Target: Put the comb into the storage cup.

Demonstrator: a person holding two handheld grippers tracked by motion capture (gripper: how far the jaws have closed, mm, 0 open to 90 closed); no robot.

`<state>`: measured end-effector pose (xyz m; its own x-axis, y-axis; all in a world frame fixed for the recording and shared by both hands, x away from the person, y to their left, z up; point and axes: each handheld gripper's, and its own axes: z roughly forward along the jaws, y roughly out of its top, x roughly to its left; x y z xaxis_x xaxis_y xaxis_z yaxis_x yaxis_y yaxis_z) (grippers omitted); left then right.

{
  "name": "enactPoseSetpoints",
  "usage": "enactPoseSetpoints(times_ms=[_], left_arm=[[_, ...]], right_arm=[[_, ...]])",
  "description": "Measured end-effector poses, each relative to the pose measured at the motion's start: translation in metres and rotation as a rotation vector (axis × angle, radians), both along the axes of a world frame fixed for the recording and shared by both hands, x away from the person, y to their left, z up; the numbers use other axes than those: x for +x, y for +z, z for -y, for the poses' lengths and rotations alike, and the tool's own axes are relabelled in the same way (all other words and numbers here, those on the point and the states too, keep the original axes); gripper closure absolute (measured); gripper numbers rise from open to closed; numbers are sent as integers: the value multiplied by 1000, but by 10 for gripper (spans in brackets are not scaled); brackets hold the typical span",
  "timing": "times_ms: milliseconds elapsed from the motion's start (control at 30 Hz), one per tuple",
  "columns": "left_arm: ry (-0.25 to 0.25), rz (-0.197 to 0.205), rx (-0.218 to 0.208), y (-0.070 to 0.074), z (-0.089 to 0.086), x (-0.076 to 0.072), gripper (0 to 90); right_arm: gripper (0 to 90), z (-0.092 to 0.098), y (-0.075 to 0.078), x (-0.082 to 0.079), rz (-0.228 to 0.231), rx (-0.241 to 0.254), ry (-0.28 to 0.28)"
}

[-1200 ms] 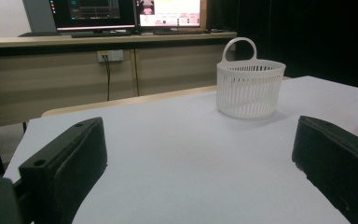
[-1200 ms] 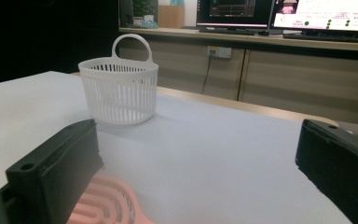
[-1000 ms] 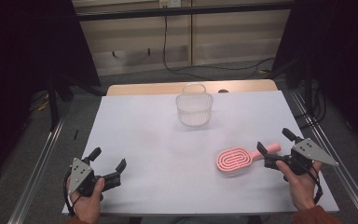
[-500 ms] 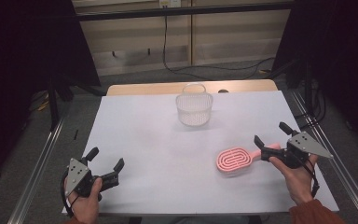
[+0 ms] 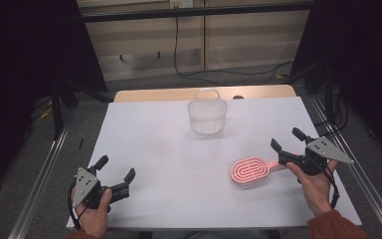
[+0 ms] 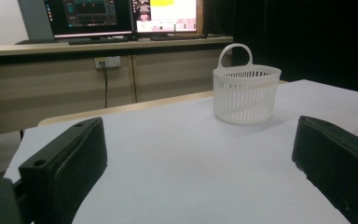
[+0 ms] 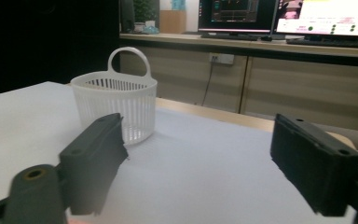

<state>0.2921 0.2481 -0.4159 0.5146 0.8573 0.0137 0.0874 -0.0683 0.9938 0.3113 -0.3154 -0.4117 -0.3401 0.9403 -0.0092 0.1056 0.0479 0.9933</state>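
Left gripper (image 5: 115, 173): jaws spread wide, nothing between them; low over the near left of the white table (image 5: 154, 149).
Right gripper (image 5: 287, 144): jaws apart, holding nothing; pink brush handle lies just beneath and between them.
Pink brush (image 5: 250, 170): flat on the table, long axis running from the right gripper toward the left gripper; oval head leads.
White basket (image 5: 207, 115): well beyond both grippers, upright, handle up; contents cannot be told.
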Motion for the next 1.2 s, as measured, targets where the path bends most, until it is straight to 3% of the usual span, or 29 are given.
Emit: enactPoseSetpoints(times_ms=[100, 367, 400, 500, 533, 600, 833, 1200], left_arm=[[1, -4, 0, 0, 0, 1, 31], [-13, -9, 6, -1, 2, 1, 31], [-12, -5, 10, -1, 2, 1, 31], [-14, -7, 7, -1, 2, 1, 31], [-14, -8, 10, -1, 2, 1, 31], [-14, -8, 11, -1, 2, 1, 31], [-10, -10, 4, -1, 1, 1, 32], [-9, -13, 6, -1, 1, 1, 31]], right_arm=[[262, 1, 0, 3, 8, 18, -12], [404, 2, -8, 2, -5, 9, -15], [478, 3, -8, 3, -11, 16, -10], [541, 4, -8, 3, -14, 23, -4], [623, 4, -8, 3, -13, 19, 10], [652, 3, -8, 3, -16, 23, 13], [900, 3, -4, 3, -44, 34, 51], [900, 0, 4, 10, -113, -23, 114]])
